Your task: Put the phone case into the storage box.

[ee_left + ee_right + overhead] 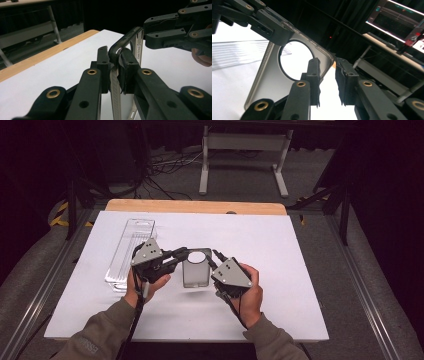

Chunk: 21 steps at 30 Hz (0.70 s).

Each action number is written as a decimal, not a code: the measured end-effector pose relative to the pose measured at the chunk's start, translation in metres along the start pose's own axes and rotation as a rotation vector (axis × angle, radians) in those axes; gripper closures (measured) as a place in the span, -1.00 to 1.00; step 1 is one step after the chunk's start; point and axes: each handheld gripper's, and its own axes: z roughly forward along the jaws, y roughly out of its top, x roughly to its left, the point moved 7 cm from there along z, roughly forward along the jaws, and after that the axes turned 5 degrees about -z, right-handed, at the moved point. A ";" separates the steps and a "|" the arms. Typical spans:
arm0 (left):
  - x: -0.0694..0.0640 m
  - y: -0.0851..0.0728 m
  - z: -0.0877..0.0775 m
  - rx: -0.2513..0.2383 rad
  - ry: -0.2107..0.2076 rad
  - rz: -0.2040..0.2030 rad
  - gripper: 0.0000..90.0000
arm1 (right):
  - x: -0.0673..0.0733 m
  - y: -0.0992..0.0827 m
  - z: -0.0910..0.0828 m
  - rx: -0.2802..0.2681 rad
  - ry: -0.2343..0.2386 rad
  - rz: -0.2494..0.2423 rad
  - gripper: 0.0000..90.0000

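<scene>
item: translucent phone case with a round cutout near its top, held up above the middle of the white table, tilted, between the two hands.

left gripper: jaws together, clamped on the case's upper corner; in the left gripper view the dark rim of the case sits pinched between the two pads, the edge running down between the jaws.

right gripper: at the case's opposite upper corner; in the right gripper view its jaws stand apart around the rounded corner, a gap showing on each side, pads not pressing.

also present: clear plastic package, lying flat on the table left of the left gripper, well apart from the case.
</scene>
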 end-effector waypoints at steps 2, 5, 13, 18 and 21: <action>0.000 0.000 -0.001 -0.003 0.000 0.001 0.78 | -0.001 0.000 0.000 -0.008 0.011 0.017 0.58; 0.001 0.000 -0.002 -0.005 0.001 0.010 0.78 | -0.003 -0.001 -0.001 -0.014 0.028 0.036 0.53; 0.002 -0.001 -0.003 -0.006 0.005 0.018 0.78 | -0.005 -0.008 -0.003 -0.021 0.079 0.081 0.11; 0.005 -0.001 -0.005 -0.010 0.009 0.021 0.78 | -0.003 -0.011 -0.005 -0.046 0.115 0.059 -0.26; 0.005 0.000 -0.006 -0.014 0.008 0.019 0.78 | -0.002 -0.014 -0.004 -0.042 0.130 0.076 -0.38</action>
